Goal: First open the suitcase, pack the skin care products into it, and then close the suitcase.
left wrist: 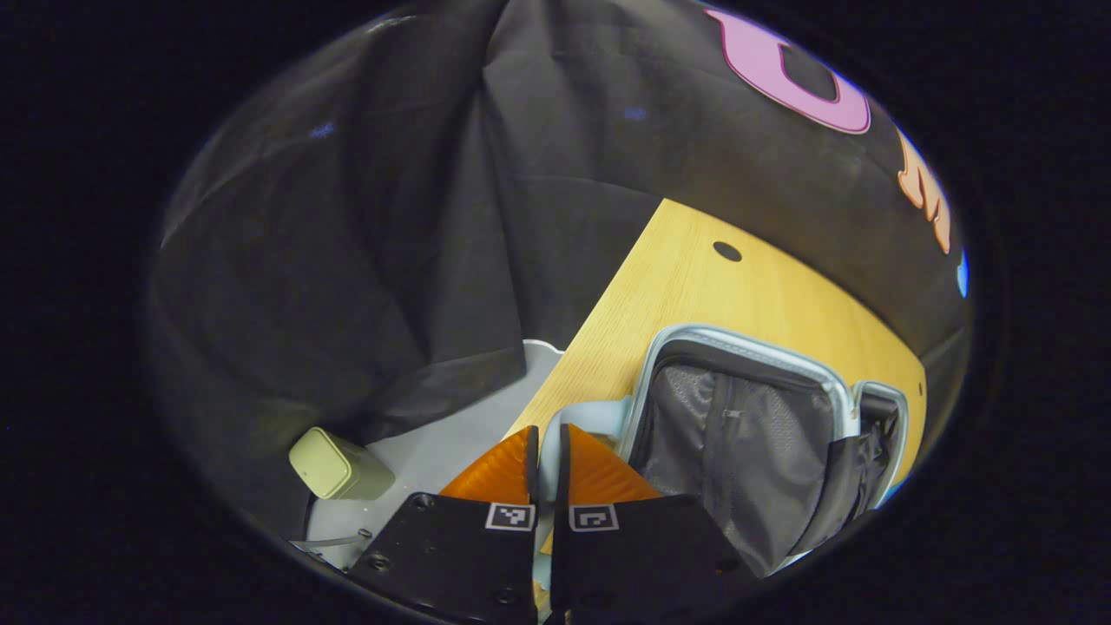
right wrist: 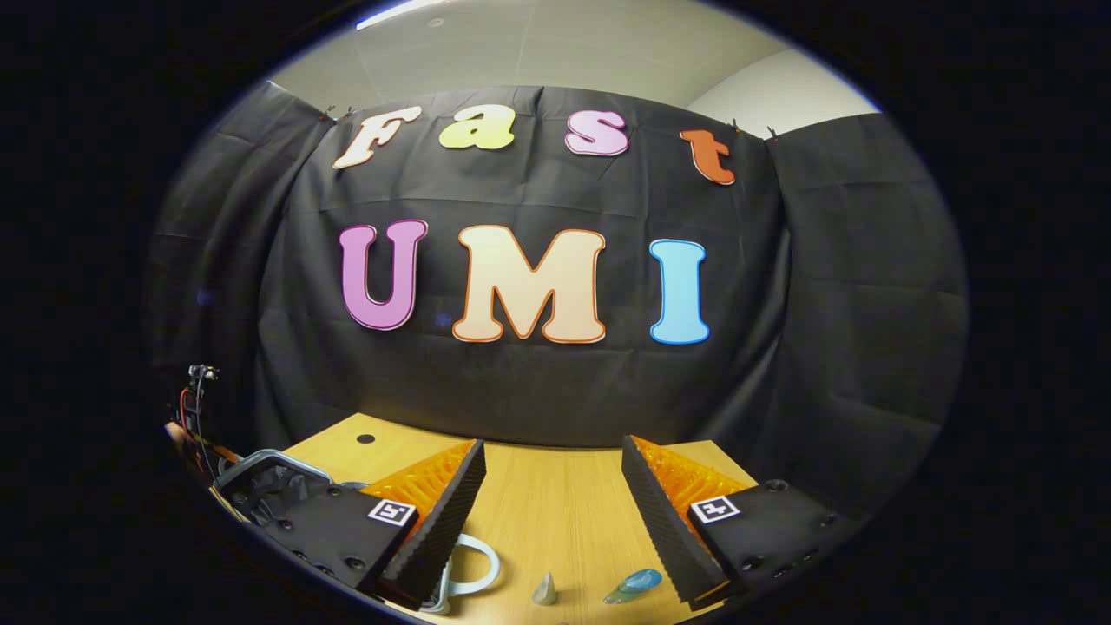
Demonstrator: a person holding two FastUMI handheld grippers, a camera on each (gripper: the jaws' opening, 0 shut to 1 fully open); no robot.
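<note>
Black cloth walls close in a booth around a light wooden table (left wrist: 694,286), its top bare near the back edge apart from a small dark hole (left wrist: 727,252). In the left gripper view, my left gripper (left wrist: 547,460) has its fingers drawn nearly together on a pale blue part of the suitcase (left wrist: 746,417); a thin strip of it shows between them. The suitcase lies open near the table's left edge, grey mesh lining facing up inside a pale rim. Beyond that edge, a pale green box (left wrist: 334,464) sits on the grey floor. In the right gripper view, my right gripper (right wrist: 553,512) hangs wide open over the table's front, holding nothing. Below it lie a small grey pointed cap (right wrist: 544,589) and a blue teardrop-shaped skin care item (right wrist: 638,583), just beside each other.
</note>
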